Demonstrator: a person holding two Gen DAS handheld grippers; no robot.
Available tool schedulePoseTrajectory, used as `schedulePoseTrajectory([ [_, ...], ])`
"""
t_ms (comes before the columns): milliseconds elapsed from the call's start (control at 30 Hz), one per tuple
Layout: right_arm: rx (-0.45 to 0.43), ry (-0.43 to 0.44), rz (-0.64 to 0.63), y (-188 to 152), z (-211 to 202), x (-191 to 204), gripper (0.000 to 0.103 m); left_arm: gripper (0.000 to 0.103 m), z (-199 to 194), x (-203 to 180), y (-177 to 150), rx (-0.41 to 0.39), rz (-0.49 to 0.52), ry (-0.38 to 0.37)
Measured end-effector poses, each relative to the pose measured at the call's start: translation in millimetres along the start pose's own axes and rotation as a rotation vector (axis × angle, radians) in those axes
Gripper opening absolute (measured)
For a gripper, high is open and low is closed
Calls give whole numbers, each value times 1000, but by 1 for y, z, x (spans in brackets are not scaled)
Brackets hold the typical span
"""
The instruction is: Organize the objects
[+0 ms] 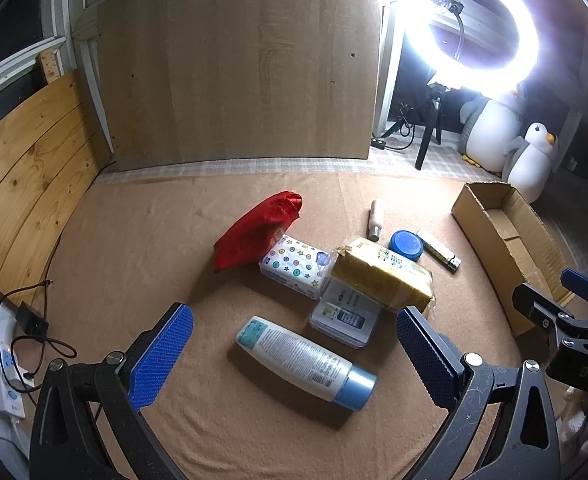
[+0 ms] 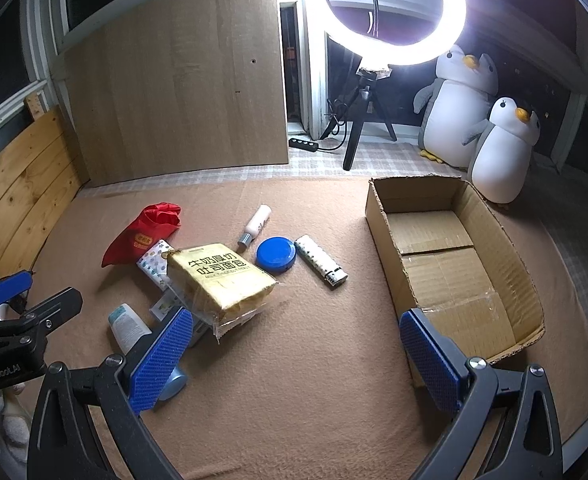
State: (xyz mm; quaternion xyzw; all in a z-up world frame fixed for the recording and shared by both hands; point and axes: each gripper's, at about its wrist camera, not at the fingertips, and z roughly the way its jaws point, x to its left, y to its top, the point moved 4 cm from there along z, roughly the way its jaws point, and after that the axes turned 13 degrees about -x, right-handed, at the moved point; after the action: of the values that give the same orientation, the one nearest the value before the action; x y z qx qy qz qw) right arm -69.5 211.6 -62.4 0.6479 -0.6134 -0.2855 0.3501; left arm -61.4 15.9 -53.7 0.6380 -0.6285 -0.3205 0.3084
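Observation:
Loose items lie on a tan cloth: a white bottle with a blue cap (image 1: 307, 364), a clear flat case (image 1: 343, 316), a bread pack (image 1: 381, 274) (image 2: 220, 278), a patterned tissue pack (image 1: 295, 266), a red pouch (image 1: 260, 230) (image 2: 146, 230), a blue round tin (image 1: 405, 245) (image 2: 276, 255), a patterned white tube (image 2: 321, 261) and a small cream bottle (image 2: 256, 224). An open cardboard box (image 2: 453, 256) stands at the right, with nothing in it. My left gripper (image 1: 294, 354) is open, hovering over the white bottle. My right gripper (image 2: 295, 358) is open and empty above bare cloth.
A ring light on a tripod (image 2: 359, 120) and two plush penguins (image 2: 501, 152) stand behind the box. A wood panel (image 2: 174, 92) leans at the back, planks (image 1: 26, 184) at the left. A power strip with cables (image 1: 12, 372) lies at the left edge.

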Motion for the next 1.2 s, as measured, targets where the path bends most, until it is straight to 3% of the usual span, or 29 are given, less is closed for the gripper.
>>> schedulePoseTrajectory([
  [500, 17, -19, 33, -5, 0, -13, 103, 103, 24, -6, 12, 6, 27, -7],
  [867, 26, -78, 75, -17, -12, -40, 103, 102, 71, -17, 34, 39, 25, -53],
  [1200, 32, -149, 101, -27, -28, -69, 102, 79, 140, -28, 36, 174, -61, -144],
])
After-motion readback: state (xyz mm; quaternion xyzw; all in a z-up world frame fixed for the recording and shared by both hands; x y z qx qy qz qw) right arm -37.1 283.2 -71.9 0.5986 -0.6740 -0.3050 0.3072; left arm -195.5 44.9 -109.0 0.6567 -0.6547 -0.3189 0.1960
